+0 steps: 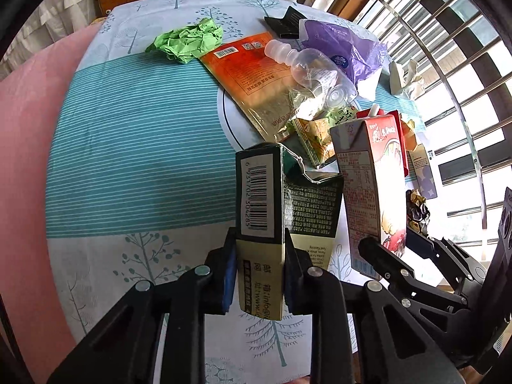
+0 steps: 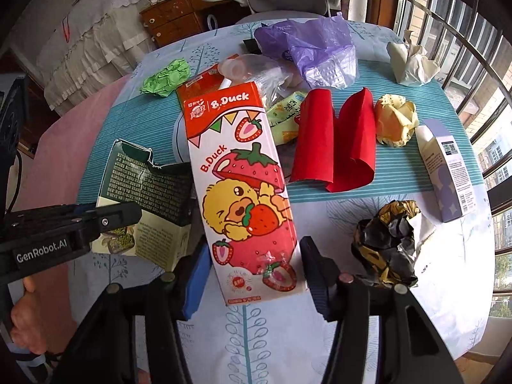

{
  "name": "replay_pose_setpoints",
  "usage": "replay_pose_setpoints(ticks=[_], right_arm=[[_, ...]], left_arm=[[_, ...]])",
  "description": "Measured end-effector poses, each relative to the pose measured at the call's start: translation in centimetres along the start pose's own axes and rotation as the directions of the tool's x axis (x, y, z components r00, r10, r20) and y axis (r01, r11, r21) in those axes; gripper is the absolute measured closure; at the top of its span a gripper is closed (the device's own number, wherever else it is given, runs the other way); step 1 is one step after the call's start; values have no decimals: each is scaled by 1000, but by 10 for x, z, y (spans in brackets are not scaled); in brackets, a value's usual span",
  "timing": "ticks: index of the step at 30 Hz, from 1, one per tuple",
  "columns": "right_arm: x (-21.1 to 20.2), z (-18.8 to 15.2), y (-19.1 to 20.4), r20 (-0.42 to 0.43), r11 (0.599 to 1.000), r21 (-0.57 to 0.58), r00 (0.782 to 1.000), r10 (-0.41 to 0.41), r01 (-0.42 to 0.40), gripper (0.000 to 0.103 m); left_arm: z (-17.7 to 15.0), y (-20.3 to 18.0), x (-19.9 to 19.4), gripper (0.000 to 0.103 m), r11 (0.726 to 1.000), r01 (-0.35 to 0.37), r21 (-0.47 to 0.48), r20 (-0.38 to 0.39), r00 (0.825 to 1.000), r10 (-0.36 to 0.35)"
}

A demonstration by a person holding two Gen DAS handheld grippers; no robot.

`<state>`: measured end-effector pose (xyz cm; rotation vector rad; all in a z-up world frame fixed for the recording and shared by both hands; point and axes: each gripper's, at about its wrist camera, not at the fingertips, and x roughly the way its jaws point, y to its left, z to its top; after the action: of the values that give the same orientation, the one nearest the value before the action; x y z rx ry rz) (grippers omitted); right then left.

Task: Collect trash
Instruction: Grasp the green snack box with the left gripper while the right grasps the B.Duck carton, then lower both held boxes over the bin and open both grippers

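A torn dark green box with a barcode sits upright between the pads of my left gripper, which is shut on its narrow sides. The same box shows at the left of the right wrist view, with a left fingertip across it. A strawberry milk carton with a yellow duck lies between the fingers of my right gripper, and both pads rest against its edges. In the left wrist view this carton stands just right of the green box.
The tree-print tablecloth carries green crumpled paper, an orange packet, a clear bottle, a purple bag, red paper, a yellow wad, a lilac box and a black-gold wrapper. Window bars run along the right.
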<state>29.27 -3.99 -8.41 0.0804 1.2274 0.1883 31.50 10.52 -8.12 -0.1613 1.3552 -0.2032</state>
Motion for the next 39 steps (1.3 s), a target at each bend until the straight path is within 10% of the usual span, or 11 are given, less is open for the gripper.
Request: replay_pose_setpoints(ticks=[18, 39], right_arm=[[-105, -110, -25, 83, 933, -308, 972, 220, -185, 48], [-102, -256, -74, -59, 957, -248, 989, 139, -149, 48]], left_arm=[[-212, -34, -106, 81, 942, -99, -321, 270, 944, 192], [-337, -81, -50, 81, 942, -148, -301, 62, 983, 175]])
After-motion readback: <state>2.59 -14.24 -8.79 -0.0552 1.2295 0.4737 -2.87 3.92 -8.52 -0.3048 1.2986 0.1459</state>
